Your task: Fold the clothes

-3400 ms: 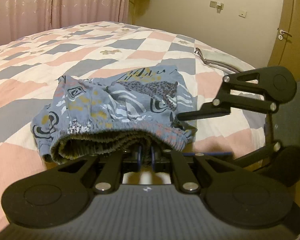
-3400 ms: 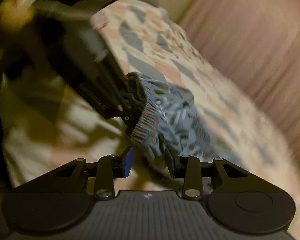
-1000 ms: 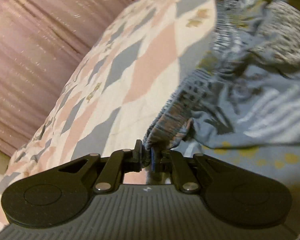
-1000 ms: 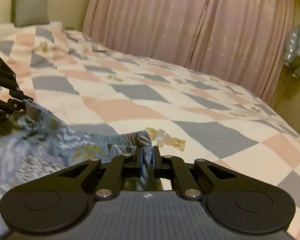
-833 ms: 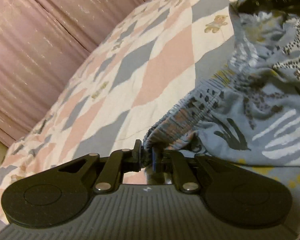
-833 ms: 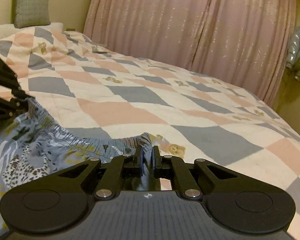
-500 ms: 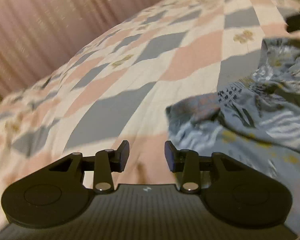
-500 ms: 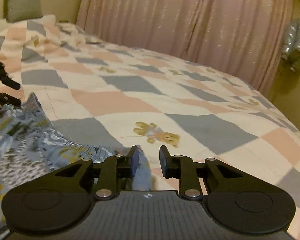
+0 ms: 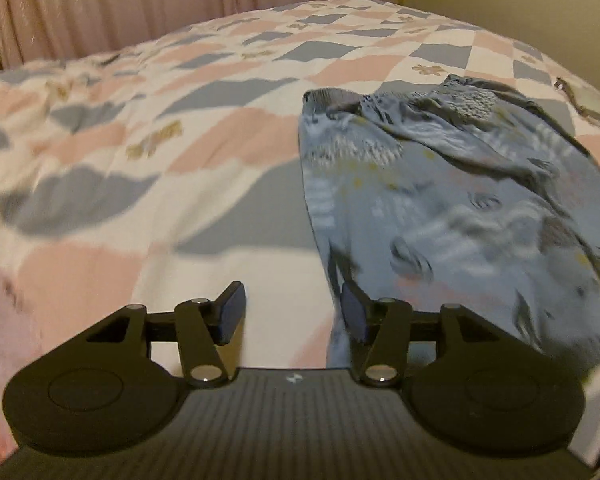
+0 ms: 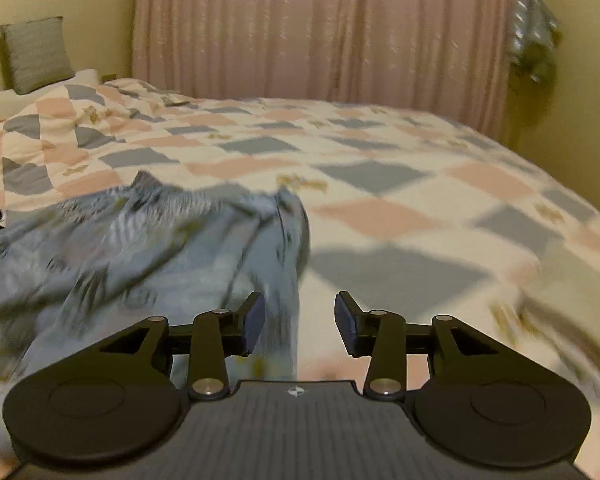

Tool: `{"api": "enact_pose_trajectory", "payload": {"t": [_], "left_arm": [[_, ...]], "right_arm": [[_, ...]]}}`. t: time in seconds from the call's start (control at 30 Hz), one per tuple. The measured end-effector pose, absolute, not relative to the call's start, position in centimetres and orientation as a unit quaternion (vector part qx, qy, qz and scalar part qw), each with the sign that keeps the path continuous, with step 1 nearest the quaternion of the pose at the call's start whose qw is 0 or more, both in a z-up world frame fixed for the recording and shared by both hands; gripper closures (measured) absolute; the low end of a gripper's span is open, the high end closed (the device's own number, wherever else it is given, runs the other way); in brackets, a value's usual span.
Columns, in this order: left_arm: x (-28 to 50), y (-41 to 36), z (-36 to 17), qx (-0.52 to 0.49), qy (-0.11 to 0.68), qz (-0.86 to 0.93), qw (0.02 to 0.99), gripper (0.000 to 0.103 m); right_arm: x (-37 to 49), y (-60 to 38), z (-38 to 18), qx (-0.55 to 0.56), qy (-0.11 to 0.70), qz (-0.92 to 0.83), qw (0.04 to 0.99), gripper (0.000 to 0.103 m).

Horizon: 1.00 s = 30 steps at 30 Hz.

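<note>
The patterned blue shorts (image 9: 452,216) lie loose on the bed, on its checked quilt (image 9: 148,160) of pink, grey and white squares; motion blur smears their print in both wrist views, so the animal and stripe motifs are only half readable. In the left wrist view the shorts' long axis runs from the near edge of the picture away toward the far side of the bed, with the gathered elastic waistband at the far end, rumpled and folded over itself; their right side is cut off by the edge of the picture, and their near end is hidden behind the claw body. In the right wrist view the same shorts (image 10: 148,248) fill the lower left, their left part cropped and their near end covered by the claw housing. The left claw (image 9: 292,312) has just been opening and stands roughly half spread, nothing between its pads, its right pad at the shorts' left edge, though blur hides any contact. The right claw (image 10: 300,320) has likewise just been opening, holds nothing, and sits at the shorts' right edge. Beyond the shorts hang pink curtains (image 10: 320,28), and a grey cushion (image 10: 36,54) leans against the wall at the far left.
</note>
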<state>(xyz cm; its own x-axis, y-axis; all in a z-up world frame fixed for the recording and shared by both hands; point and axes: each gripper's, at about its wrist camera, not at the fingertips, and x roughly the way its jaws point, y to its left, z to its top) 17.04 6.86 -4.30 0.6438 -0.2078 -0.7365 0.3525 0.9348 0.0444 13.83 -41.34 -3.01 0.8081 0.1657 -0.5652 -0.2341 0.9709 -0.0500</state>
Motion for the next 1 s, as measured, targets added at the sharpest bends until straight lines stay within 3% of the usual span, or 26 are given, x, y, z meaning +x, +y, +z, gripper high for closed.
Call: {"api": "enact_pose_trajectory", "payload": {"t": [0.07,0.23,0.4,0.53,0.67,0.7,0.73,0.77,1.0], "left_arm": [[15.9,7.5,-4.2,0.065,0.399,-0.161,0.901,0.062],[14.1,6.8,-4.8,0.045,0.411,-0.188,0.891,0.063],[13.0,5.3,-5.3,0.056,0.414,-0.204,0.885,0.063],[12.8,5.9,-5.1,0.035,0.414,-0.198,0.888,0.071],[12.3,7.9,-4.5,-0.014,0.413,-0.196,0.889,0.071],[12.2,8.2,-4.6,-0.019,0.414,-0.197,0.889,0.075],[12.1,8.3,-4.6,-0.016,0.414,-0.197,0.889,0.098],[11.9,8.3,-4.5,-0.005,0.409,-0.192,0.892,0.103],[11.6,10.2,-1.6,0.031,0.363,-0.136,0.921,0.103]], "right_arm": [[11.3,-42.1,-3.2,-0.045,0.304,0.099,0.947,0.061],[7.5,-43.5,-3.5,0.010,0.322,0.090,0.942,0.061],[5.7,-43.2,-3.9,0.019,0.331,0.089,0.939,0.061],[5.1,-42.8,-3.9,0.027,0.331,0.088,0.939,0.061],[4.7,-42.5,-3.7,0.026,0.331,0.088,0.939,0.061],[4.6,-42.5,-3.7,0.026,0.331,0.088,0.939,0.061],[4.6,-42.4,-3.7,0.028,0.331,0.088,0.939,0.061],[4.5,-42.4,-3.7,0.030,0.332,0.088,0.939,0.061],[4.0,-42.3,-4.0,0.042,0.341,0.095,0.934,0.061]]}}
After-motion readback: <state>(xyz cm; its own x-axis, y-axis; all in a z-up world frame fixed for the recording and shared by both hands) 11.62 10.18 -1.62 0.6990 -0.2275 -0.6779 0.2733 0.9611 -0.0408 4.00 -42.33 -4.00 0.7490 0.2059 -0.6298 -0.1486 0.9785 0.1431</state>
